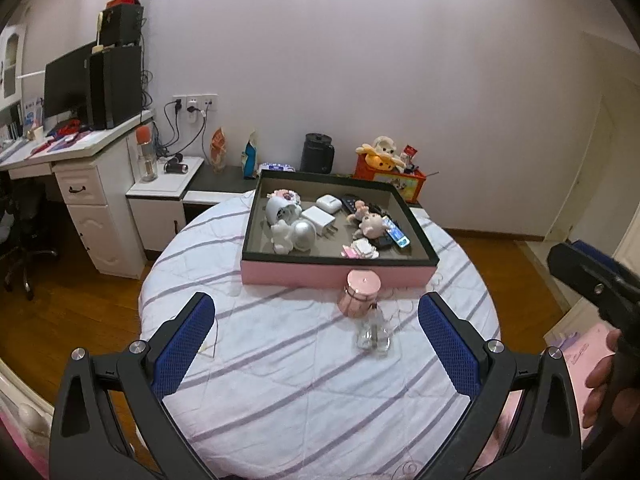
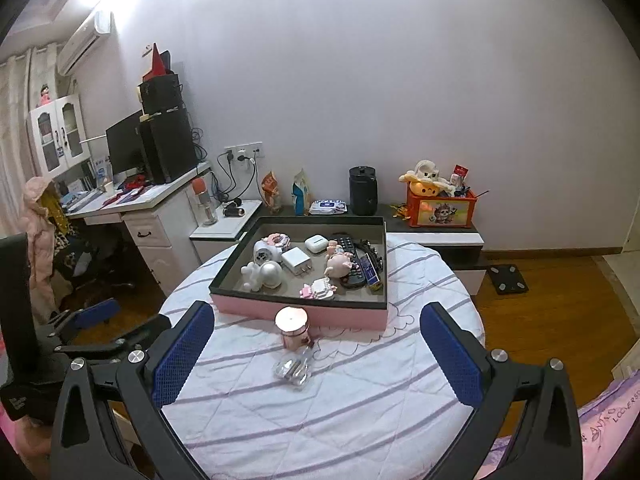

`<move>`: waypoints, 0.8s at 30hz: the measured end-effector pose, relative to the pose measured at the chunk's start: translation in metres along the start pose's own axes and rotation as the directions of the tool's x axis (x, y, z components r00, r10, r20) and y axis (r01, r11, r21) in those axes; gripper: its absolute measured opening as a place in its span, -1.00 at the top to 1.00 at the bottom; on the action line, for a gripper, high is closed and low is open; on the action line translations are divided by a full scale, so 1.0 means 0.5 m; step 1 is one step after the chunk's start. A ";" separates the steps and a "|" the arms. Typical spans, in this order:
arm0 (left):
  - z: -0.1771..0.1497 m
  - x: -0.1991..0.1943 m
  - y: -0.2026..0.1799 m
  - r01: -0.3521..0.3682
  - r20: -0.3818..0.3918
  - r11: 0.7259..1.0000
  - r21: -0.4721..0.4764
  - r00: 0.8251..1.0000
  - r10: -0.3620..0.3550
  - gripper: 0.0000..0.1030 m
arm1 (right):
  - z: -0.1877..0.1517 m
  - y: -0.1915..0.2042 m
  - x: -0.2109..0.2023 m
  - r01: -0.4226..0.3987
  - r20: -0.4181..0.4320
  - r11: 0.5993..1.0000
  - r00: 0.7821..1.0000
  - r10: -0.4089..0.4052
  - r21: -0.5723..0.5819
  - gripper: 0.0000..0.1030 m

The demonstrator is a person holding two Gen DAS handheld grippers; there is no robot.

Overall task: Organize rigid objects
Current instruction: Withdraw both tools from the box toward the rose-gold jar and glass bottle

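a round table wears a white cloth with purple stripes. a big pink box with a dark rim sits at the far edge. just in front of it stands a small pink jar. a clear glass bottle lies right beside the jar, near the middle.

Pink bedding lettering partly legible: "LOOVERS"

White wall, wood floor, desk left.
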State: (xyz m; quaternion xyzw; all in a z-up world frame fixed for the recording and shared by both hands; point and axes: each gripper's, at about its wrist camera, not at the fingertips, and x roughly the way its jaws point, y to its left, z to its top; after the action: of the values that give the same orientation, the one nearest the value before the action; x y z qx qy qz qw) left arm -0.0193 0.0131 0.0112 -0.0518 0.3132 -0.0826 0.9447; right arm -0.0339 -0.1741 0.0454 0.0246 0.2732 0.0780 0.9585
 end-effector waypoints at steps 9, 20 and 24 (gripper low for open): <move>-0.017 -0.026 0.014 -0.014 0.007 1.000 -0.017 1.000 0.014 -0.99 | -0.026 0.009 -0.032 0.017 0.002 1.000 1.000 -0.017 0.003 -1.00; -0.030 -0.042 0.009 -0.008 0.011 1.000 -0.013 1.000 0.008 -0.99 | -0.034 0.011 -0.050 0.027 0.007 1.000 1.000 -0.027 0.011 -1.00; -0.034 -0.044 0.005 -0.006 0.009 1.000 -0.009 1.000 0.006 -0.99 | -0.039 0.006 -0.054 0.035 0.002 0.999 0.999 -0.035 0.015 -1.00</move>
State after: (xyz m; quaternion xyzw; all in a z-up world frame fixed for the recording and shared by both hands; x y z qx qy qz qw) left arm -0.0465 0.0188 0.0100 -0.0558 0.3095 -0.0782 0.9460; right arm -0.0672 -0.1757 0.0429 0.0273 0.2732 0.0593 0.9597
